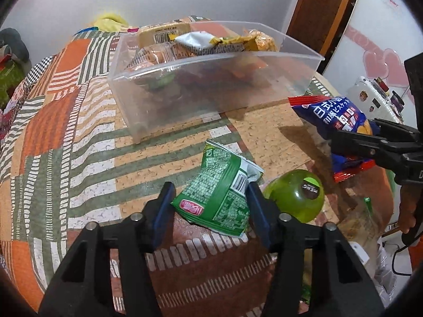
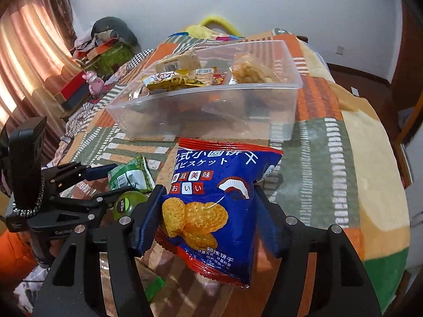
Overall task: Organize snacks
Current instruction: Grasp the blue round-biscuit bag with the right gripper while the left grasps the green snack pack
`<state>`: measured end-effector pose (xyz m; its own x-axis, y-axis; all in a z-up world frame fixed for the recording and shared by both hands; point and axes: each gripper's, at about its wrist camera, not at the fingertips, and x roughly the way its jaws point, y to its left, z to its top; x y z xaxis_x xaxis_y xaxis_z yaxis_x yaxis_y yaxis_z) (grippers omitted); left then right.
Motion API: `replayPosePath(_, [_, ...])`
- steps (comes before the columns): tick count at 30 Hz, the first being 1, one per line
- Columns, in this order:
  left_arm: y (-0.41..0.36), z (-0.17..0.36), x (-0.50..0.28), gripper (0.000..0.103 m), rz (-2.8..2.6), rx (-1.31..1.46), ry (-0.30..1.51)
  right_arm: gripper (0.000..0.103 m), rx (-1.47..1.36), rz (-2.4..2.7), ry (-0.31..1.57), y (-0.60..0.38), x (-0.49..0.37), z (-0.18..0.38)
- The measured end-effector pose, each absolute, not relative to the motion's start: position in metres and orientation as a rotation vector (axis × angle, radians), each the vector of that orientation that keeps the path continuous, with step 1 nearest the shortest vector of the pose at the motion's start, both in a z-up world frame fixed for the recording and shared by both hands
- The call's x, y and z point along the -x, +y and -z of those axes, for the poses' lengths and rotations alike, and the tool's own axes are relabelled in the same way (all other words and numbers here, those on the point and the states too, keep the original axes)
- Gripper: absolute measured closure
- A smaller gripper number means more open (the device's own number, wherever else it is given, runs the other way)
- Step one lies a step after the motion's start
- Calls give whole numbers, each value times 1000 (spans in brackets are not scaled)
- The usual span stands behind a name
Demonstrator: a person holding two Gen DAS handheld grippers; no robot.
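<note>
I am pinching the green packet in my left gripper and the blue biscuit bag in my right gripper, clear bin lying ahead.

Support surface: bed w/ patchwork cover in orange, green, white and tan panels, striped and checked.

Items directly on cover:
- Clear plastic bin, toward far end of bed, approx. mid-width; holds several snack packs.
- Green snack pack, near side of bin, apart from it; lower part appears to rest on cover, contact not certain.
- Green round container w/ dark lid, just beside green pack, toward right edge.
- Yellow fabric item at far edge, behind bin.
</note>
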<state>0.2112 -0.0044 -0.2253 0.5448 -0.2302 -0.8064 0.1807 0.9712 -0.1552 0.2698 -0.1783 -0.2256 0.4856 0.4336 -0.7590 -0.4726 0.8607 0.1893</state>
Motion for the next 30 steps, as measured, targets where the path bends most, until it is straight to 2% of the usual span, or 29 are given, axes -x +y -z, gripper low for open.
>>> replayPosePath(12, [9, 185, -189, 74, 237, 72, 886, 42, 13, -527, 830, -193, -263, 201])
replayPosePath(13, [11, 181, -188, 97, 238, 74, 879, 42, 12, -527, 823, -193, -263, 199])
replayPosePath(18, [14, 170, -190, 96, 270, 94, 901, 42, 10, -523, 781, -194, -262, 187])
replayPosePath(20, [16, 172, -192, 94, 246, 94, 906, 42, 11, -524, 774, -194, -262, 185])
replayPosePath(21, [17, 175, -194, 87, 238, 91, 916, 42, 8, -528, 773, -195, -262, 185])
replayPosePath(22, [17, 177, -195, 73, 232, 93, 924, 42, 6, -530, 774, -194, -262, 185])
replayPosePath(23, [19, 181, -197, 63, 224, 103, 933, 42, 6, -532, 774, -194, -261, 186])
replayPosePath(24, [21, 184, -198, 47, 220, 115, 933, 42, 8, -534, 774, -194, -261, 186])
replayPosePath(25, [23, 187, -200, 39, 214, 126, 926, 42, 10, -535, 774, -195, -260, 186])
replayPosePath(30, [20, 211, -214, 39, 203, 121, 988, 42, 20, -531, 778, -194, -260, 187])
